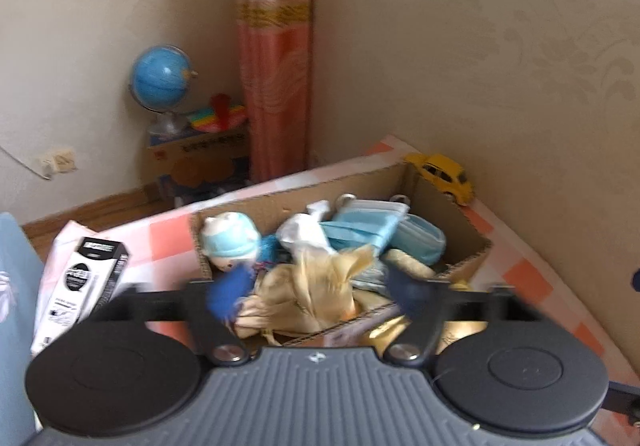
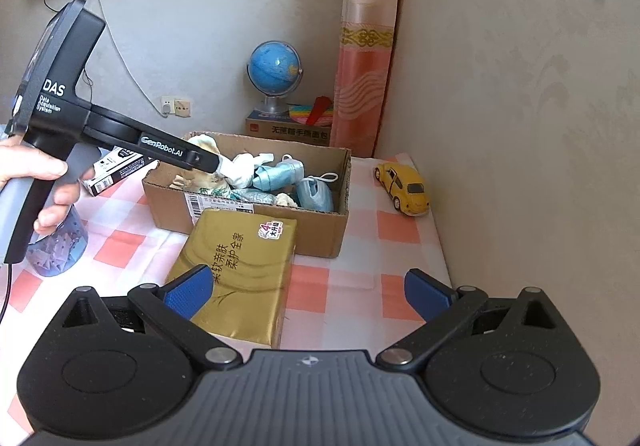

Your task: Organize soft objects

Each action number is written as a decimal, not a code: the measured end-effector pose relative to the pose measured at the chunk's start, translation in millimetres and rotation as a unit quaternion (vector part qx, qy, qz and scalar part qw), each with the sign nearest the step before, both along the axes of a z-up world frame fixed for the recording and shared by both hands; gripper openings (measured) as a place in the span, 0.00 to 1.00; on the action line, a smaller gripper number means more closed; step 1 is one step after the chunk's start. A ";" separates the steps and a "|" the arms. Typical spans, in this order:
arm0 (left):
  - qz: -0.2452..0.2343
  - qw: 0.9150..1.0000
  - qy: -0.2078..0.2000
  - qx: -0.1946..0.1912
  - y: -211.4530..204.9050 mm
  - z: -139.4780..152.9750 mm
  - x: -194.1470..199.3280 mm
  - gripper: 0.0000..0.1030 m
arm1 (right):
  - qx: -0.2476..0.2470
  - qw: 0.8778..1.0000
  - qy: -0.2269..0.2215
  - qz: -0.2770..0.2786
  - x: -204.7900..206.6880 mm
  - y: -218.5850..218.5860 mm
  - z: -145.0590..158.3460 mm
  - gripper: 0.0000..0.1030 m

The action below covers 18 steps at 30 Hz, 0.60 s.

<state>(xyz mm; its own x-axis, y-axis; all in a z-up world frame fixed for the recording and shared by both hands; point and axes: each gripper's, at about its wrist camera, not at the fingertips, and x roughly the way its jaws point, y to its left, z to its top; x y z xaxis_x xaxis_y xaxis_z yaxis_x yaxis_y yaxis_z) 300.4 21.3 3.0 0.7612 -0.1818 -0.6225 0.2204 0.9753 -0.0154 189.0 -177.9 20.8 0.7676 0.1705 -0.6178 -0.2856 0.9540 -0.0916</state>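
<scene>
Tissue pack (image 2: 240,270) is lying lengthwise just ahead of our open, empty right gripper (image 2: 308,292); we are holding the left gripper (image 1: 316,290) open over the cardboard box (image 2: 320,230).

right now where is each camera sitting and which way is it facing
Left wrist: on the left gripper, angled down over the cardboard box of soft things; its own open fingers show.
Right wrist: on the right gripper, back from the box, facing the gold tissue pack; its open fingers, the left gripper and the hand show.
Shared: box, yellow toy car, globe, curtain.
</scene>
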 end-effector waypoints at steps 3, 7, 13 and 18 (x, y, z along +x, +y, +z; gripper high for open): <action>0.005 1.000 -0.017 0.013 2.3 2.7 -7.8 0.91 | 0.000 1.000 0.001 -0.002 -0.4 -0.6 -0.8 1.00; 0.007 0.998 -0.039 0.040 1.8 8.7 -28.5 0.99 | 0.003 1.000 0.002 -0.006 -4.3 -1.1 1.6 1.00; 0.011 0.999 -0.037 0.029 4.3 11.7 -68.5 0.99 | 0.004 0.999 0.018 -0.042 -5.4 1.0 5.9 1.00; 0.039 0.998 -0.041 0.006 8.8 15.8 -108.3 0.99 | 0.004 0.996 0.041 -0.078 -8.7 7.7 9.3 1.00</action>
<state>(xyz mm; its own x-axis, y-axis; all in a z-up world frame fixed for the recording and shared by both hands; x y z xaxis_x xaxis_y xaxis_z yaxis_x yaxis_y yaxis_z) 192.1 30.1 18.8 0.8212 -0.1129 -0.5593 0.1432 0.9896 0.0106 180.3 -170.2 30.1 0.7324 0.0580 -0.6784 -0.1392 0.9881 -0.0658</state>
